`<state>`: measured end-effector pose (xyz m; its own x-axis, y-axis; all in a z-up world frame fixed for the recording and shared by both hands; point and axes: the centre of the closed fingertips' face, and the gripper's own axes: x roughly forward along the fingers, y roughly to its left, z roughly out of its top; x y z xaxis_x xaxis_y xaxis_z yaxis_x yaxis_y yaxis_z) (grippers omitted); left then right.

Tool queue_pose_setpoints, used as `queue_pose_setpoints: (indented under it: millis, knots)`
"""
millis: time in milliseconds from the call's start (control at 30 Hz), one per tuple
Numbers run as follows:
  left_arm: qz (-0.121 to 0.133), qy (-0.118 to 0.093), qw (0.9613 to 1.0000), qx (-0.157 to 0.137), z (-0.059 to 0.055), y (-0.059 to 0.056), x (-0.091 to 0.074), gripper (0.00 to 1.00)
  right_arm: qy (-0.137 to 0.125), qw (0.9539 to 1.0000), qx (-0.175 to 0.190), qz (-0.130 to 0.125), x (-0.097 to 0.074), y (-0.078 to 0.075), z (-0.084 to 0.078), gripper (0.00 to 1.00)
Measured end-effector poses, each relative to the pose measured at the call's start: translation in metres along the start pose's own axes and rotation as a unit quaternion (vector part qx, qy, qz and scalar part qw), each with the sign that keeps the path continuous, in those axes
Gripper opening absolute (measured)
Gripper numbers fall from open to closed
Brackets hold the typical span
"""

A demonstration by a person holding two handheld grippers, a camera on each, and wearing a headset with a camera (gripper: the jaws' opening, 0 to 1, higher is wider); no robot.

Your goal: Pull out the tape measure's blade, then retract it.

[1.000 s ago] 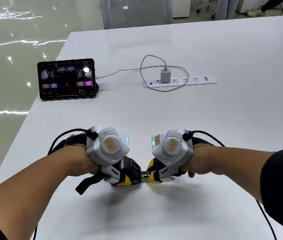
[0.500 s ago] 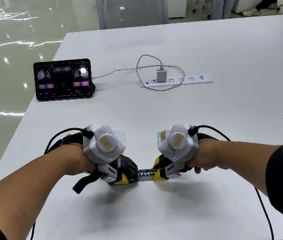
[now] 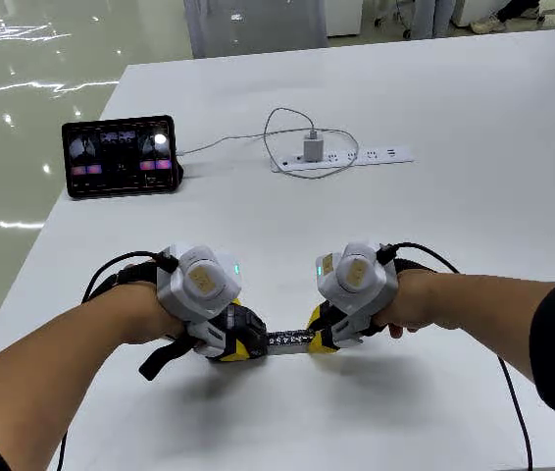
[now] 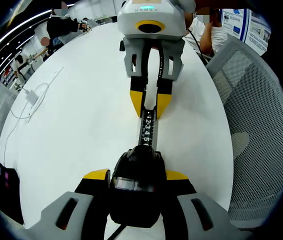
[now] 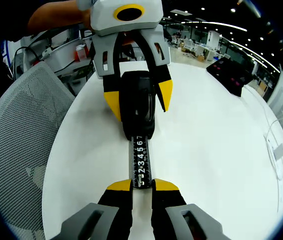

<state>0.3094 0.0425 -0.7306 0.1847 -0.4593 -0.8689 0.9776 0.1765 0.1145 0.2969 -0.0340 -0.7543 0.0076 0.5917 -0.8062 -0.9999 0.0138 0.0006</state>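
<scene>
A black tape measure case (image 3: 243,334) (image 4: 136,182) (image 5: 137,102) sits between the yellow-tipped fingers of my left gripper (image 3: 230,343) (image 4: 136,176), which is shut on it. Its dark numbered blade (image 3: 289,340) (image 4: 148,129) (image 5: 140,162) runs a short way out toward my right gripper (image 3: 315,341) (image 5: 142,186), which is shut on the blade's end. The two grippers face each other low over the white table (image 3: 474,196), a hand's width apart. In the left gripper view the right gripper (image 4: 150,104) pinches the blade tip; in the right gripper view the left gripper (image 5: 137,100) straddles the case.
A tablet (image 3: 120,155) stands at the far left of the table. A white power strip (image 3: 341,158) with a charger and looped cable lies at the back middle. A mesh chair (image 4: 261,125) stands by the table's near edge. Black cables trail from both grippers.
The grippers have moved apart, and the blade has come out of the case, from just the tip to a short numbered length. The head camera has shifted slightly.
</scene>
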Motion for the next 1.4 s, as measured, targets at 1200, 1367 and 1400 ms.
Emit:
queue_pose_setpoints:
  millis: [1200, 1367, 1400]
  knots:
    - [0.002, -0.003, 1.0000, 0.002, 0.001, -0.001, 0.000, 0.35, 0.007, 0.9998, 0.017, -0.003, -0.020, 0.001, -0.026, 0.10]
    - [0.002, -0.003, 1.0000, 0.003, 0.001, -0.001, 0.001, 0.35, 0.007, 0.9998, 0.020, -0.004, -0.022, 0.001, -0.029, 0.10]
    - [0.003, -0.003, 1.0000, 0.003, 0.001, -0.001, 0.001, 0.35, 0.008, 0.9998, 0.020, -0.004, -0.023, 0.001, -0.030, 0.10]
